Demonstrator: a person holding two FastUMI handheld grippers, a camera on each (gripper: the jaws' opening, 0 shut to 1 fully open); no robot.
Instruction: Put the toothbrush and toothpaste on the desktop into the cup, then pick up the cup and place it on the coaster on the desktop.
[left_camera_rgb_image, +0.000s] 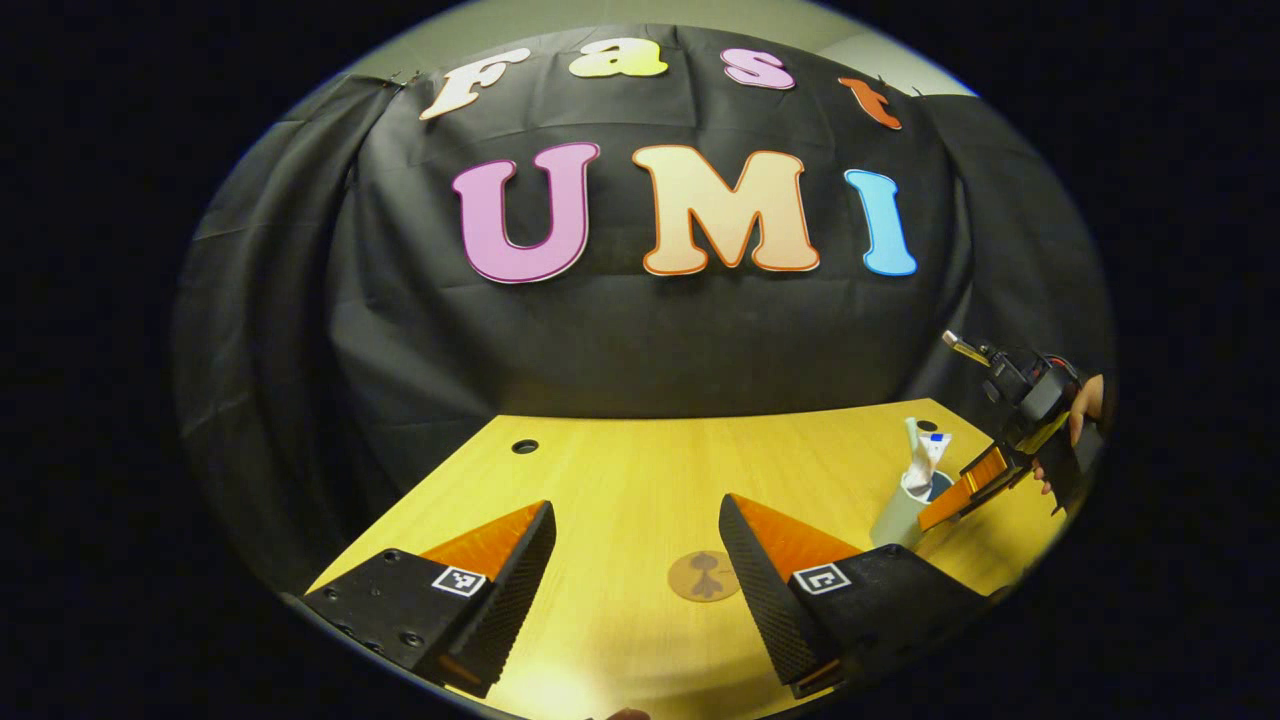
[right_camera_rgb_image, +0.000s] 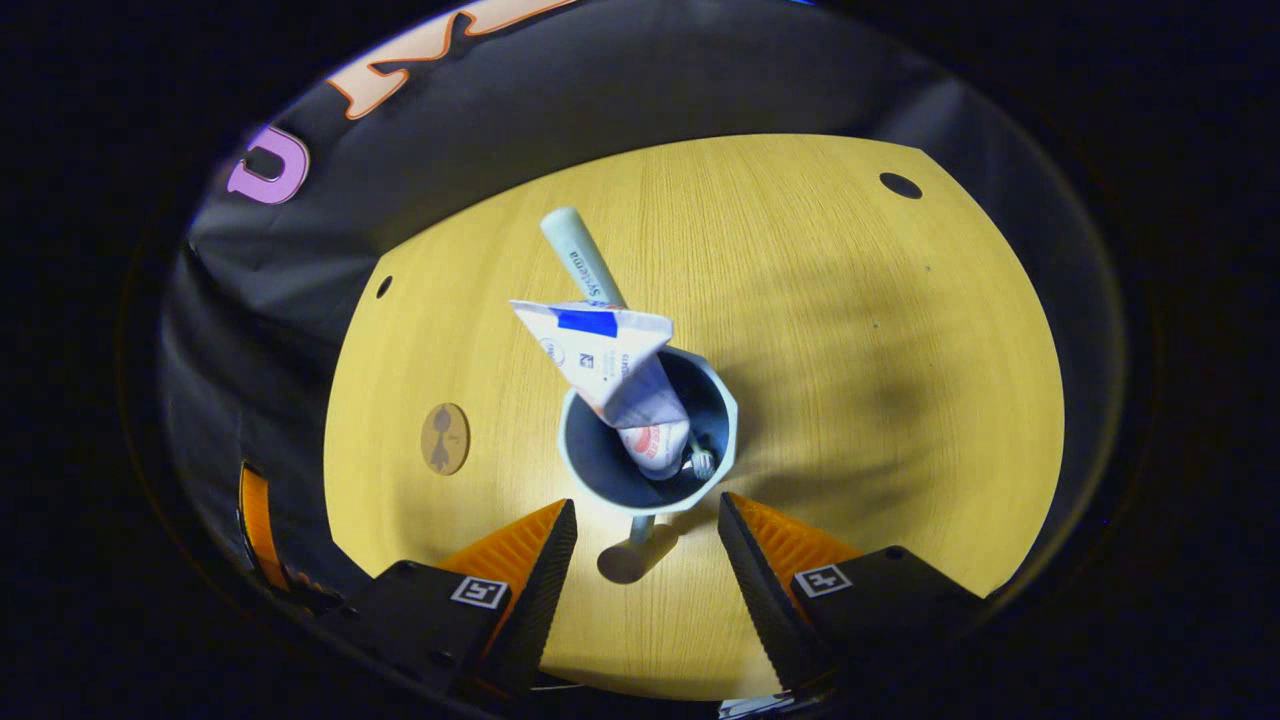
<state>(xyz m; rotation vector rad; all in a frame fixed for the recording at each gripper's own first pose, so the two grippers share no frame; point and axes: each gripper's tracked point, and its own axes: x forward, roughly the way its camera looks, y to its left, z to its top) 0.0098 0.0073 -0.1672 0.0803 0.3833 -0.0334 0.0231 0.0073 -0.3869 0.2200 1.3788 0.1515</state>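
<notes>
A grey-blue cup stands upright on the wooden desktop. Inside it sit a white toothpaste tube and a pale toothbrush, both leaning out over the rim. My right gripper hovers above the cup, open, its fingers just short of the near rim and touching nothing. From the left gripper view, the cup stands at the right, with the right gripper beside it. My left gripper is open and holds nothing. The round brown coaster lies bare just ahead of it.
The coaster is to the cup's left in the right gripper view. Small round holes mark the desktop near its far edge. A hand holds the right gripper. Black cloth backs the table.
</notes>
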